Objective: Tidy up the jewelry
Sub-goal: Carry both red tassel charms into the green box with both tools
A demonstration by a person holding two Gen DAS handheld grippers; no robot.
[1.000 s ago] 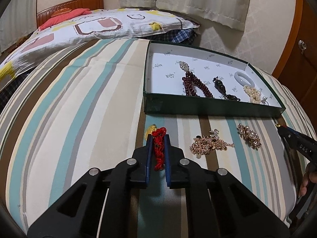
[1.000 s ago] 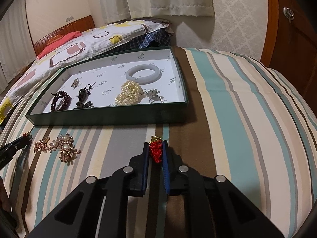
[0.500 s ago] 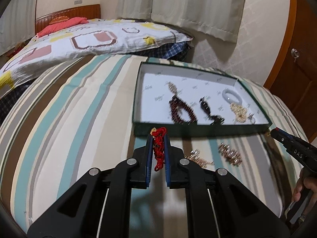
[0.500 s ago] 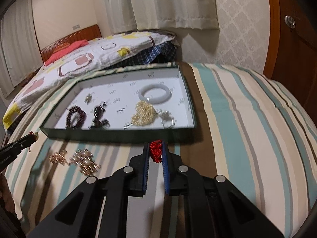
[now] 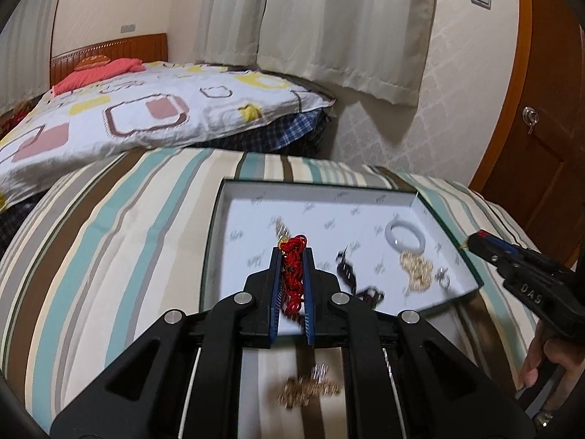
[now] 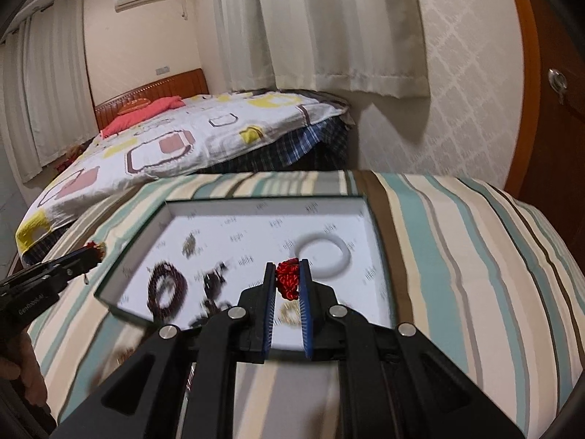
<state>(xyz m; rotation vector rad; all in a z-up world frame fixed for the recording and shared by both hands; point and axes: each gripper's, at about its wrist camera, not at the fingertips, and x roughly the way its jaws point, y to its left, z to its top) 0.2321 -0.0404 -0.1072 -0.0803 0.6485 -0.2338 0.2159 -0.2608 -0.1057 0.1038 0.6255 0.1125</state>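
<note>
A: Gripping one end of a red braided cord (image 5: 292,274), my left claw (image 5: 291,252) is clenched on it; the cord bunches between the blue pads and pokes out past the tips.

B: And the right?

A: My right claw (image 6: 287,265) is clenched on a red knotted bundle (image 6: 287,281), which looks like the same cord's other end, though the stretch between is not visible. In the left view my right claw shows at the right edge with a hand (image 5: 548,362) under it.

B: What lies nearest below the left claw?

A: A gold ornate brooch (image 5: 309,395), blurred, on the striped bedspread (image 5: 109,256), on the near side of the box.

B: Next out?

A: The shallow green box (image 6: 380,241) with a white printed lining. Both claws hang above its near edge. Inside: a dark red bead bracelet (image 6: 166,291) at left, a dark pendant piece (image 6: 212,281) beside it, a small gold piece (image 6: 189,244) farther back, a pale pearl cluster (image 5: 416,269) at right and a white bangle (image 6: 321,254) just behind it. Detail is smeared by blur.

B: Farthest?

A: A quilt with square patterns (image 6: 175,146), a red pillow (image 6: 142,113) at the wooden headboard (image 6: 153,89), curtains (image 6: 329,25) and a wooden door (image 5: 541,128).
</note>
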